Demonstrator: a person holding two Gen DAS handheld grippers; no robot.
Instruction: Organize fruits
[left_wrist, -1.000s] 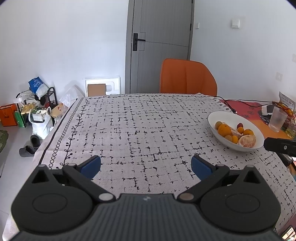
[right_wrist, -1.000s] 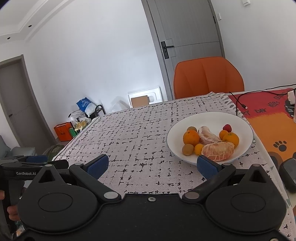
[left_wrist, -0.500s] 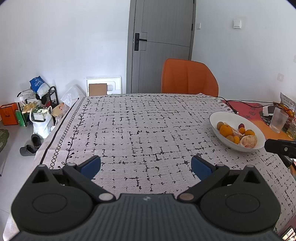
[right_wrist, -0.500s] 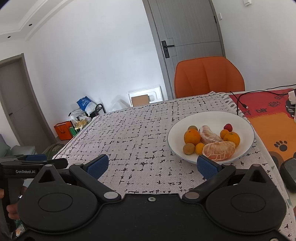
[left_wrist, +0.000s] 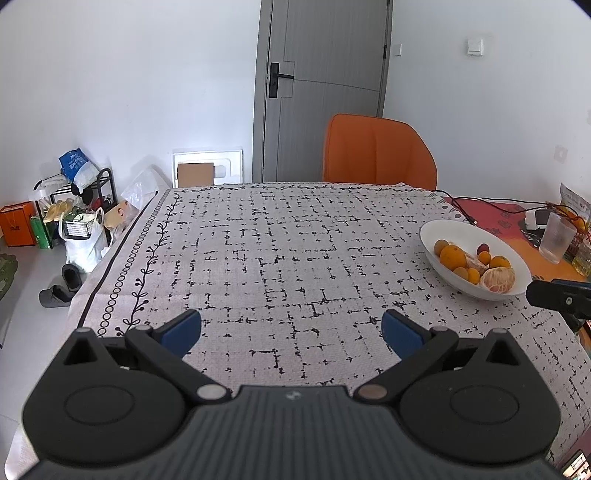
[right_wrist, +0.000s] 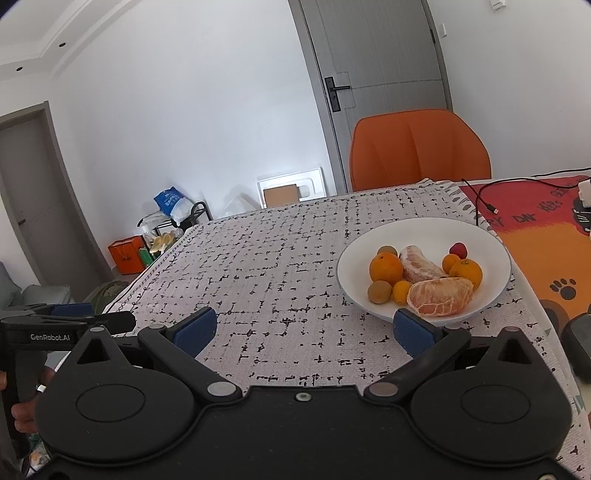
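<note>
One bowl (right_wrist: 495, 291) near the surface's right edge: two oranges (right_wrist: 386, 267), two kumquats (right_wrist: 402, 291), two kiwis (right_wrist: 379, 291), two peeled citrus (right_wrist: 439, 296), one red fruit (right_wrist: 458, 250). One glass (left_wrist: 556, 237). One chair (right_wrist: 417, 147).

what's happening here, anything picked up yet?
Nothing yet. A person holds a handheld gripper in each hand over a table with a patterned cloth. The left gripper and the right gripper are both open and empty. All the fruit sits in the white bowl ahead of the right gripper: a peeled mandarin, a whole orange, smaller citrus and two kiwis. Sorting hasn't begun.
</note>
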